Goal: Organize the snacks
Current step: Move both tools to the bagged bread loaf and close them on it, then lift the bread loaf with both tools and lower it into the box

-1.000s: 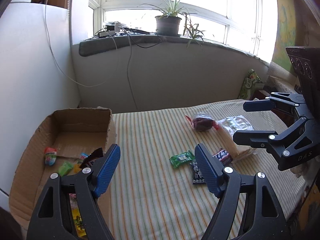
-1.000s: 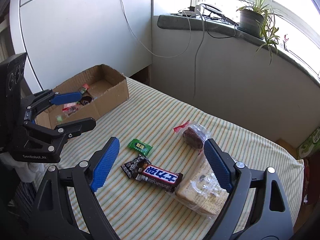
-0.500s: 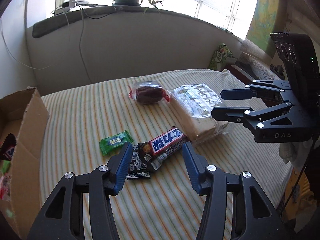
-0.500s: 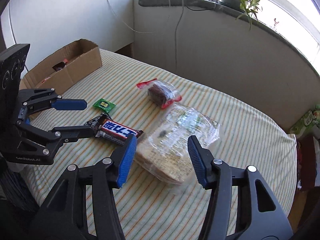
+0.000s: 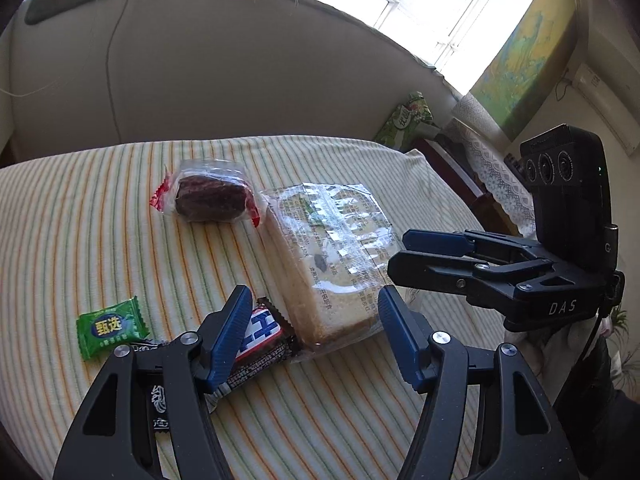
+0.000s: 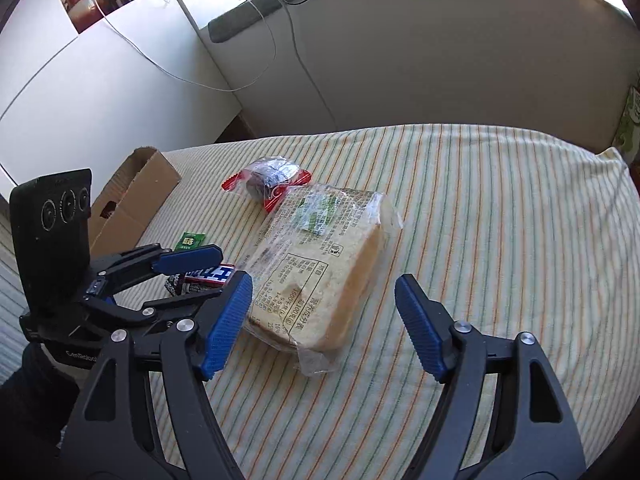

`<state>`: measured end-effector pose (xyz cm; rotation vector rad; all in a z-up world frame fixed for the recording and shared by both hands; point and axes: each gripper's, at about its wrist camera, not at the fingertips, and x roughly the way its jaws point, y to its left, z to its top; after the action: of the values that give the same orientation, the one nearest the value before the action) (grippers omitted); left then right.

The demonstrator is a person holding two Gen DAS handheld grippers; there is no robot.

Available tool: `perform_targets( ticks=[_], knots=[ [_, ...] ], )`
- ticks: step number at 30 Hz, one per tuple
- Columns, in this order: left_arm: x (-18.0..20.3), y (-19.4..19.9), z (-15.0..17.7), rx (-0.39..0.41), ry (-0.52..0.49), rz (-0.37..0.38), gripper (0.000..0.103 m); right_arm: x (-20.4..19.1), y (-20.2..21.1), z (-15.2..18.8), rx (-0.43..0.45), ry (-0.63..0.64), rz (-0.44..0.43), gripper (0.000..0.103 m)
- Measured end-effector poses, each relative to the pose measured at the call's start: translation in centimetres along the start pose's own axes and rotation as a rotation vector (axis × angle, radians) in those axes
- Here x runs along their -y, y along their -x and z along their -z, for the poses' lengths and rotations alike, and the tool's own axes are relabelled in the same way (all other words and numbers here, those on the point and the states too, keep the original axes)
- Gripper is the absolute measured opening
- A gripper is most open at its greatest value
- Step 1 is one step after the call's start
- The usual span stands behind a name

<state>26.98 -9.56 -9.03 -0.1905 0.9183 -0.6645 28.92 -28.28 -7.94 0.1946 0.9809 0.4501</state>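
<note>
A clear-wrapped bread loaf (image 5: 328,256) lies on the striped cloth; it also shows in the right wrist view (image 6: 320,276). My left gripper (image 5: 316,332) is open, its jaws astride the loaf's near end, with a chocolate bar (image 5: 260,340) at its left finger. My right gripper (image 6: 324,320) is open, just short of the loaf's other end. A dark cake in a clear wrapper (image 5: 210,198) lies beyond the loaf. A green candy (image 5: 110,328) lies to the left. The cardboard box (image 6: 132,200) stands at the table's left end.
A small black packet (image 5: 160,400) lies under my left gripper's arm. The table edge (image 6: 624,184) drops off at the right. A wall and windowsill with plants and cables stand behind. A green bag (image 5: 408,120) sits past the far corner.
Both grippers have left the box side and closed in on the bread loaf from opposite ends. Both have stayed open.
</note>
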Motion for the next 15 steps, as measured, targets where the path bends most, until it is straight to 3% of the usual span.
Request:
perform_targets(
  ticks=[7,10,15],
  knots=[
    [1.0,-0.8,0.0,-0.018,-0.032,0.025,0.065,1.0,-1.4,0.0,-0.026,-0.073,-0.047,0.075],
    [1.5,-1.5,0.0,-0.038,-0.051,0.044,0.065,1.2,-1.9,-0.1,-0.043,-0.098,-0.091,0.060],
    [2.7,-1.9,0.3,-0.030,-0.097,0.015,0.063,0.2,-1.8,-0.1,-0.036,-0.066,-0.063,0.058]
  ],
)
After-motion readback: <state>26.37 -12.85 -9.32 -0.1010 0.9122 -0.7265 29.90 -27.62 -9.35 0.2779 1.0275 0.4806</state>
